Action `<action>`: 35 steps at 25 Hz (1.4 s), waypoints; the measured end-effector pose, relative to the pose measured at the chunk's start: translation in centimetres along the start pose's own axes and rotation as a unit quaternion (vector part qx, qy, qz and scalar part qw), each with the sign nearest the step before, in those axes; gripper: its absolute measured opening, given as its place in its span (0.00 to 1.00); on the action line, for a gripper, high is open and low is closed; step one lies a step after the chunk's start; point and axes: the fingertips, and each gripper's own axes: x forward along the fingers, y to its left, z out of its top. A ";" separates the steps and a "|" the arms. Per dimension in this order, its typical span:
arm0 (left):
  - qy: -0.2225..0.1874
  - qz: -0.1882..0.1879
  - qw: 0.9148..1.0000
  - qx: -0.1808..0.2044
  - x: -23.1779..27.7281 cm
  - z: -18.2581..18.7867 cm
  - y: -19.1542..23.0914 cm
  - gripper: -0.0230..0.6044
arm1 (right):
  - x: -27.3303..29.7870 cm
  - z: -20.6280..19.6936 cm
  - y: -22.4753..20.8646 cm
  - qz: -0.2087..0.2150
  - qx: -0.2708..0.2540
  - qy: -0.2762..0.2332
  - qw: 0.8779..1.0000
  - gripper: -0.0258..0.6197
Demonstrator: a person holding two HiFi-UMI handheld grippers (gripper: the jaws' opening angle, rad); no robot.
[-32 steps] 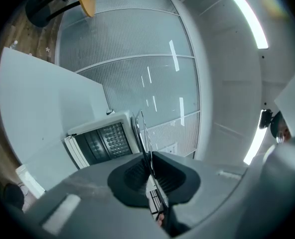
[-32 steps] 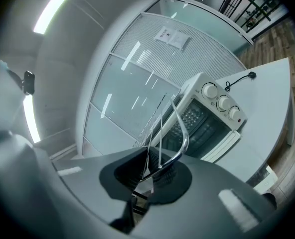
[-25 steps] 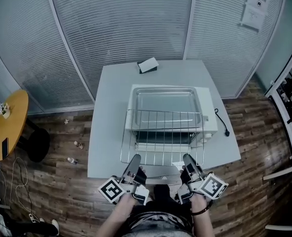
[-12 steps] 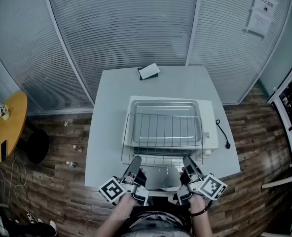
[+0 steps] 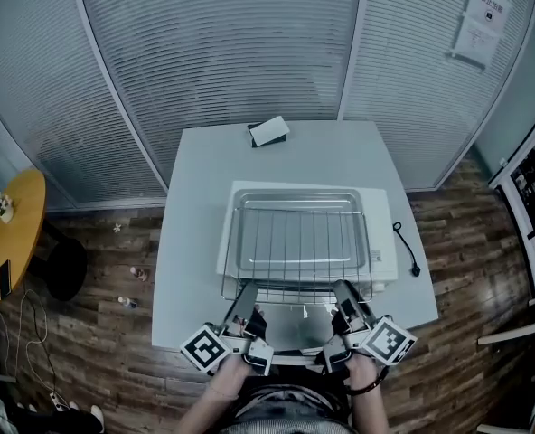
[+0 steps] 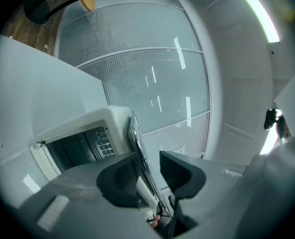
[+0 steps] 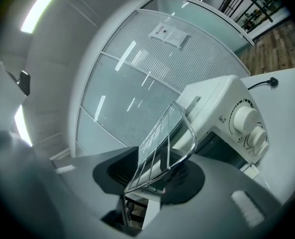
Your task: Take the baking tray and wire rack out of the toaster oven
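Head view: rack (image 5: 299,242) on tray (image 5: 295,196) atop oven (image 5: 382,233); left gripper (image 5: 247,289), right gripper (image 5: 343,288) jaws just opened, rack edge loose between.

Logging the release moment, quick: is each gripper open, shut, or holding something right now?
Left gripper: open, fingers just opened; wire rack edge between them, not pressed.
Right gripper: open, fingers just opened; wire rack between them, not pressed.

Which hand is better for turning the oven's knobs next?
Right, probably. The knobs are beside the right gripper, whose fingers have just been opening, the wire rack between them.
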 end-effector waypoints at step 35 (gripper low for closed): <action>0.114 0.091 0.872 0.467 -3.4 1.1 0.5 0.23 | -3.0 -2.1 0.1 -0.165 -0.371 0.052 0.912 0.38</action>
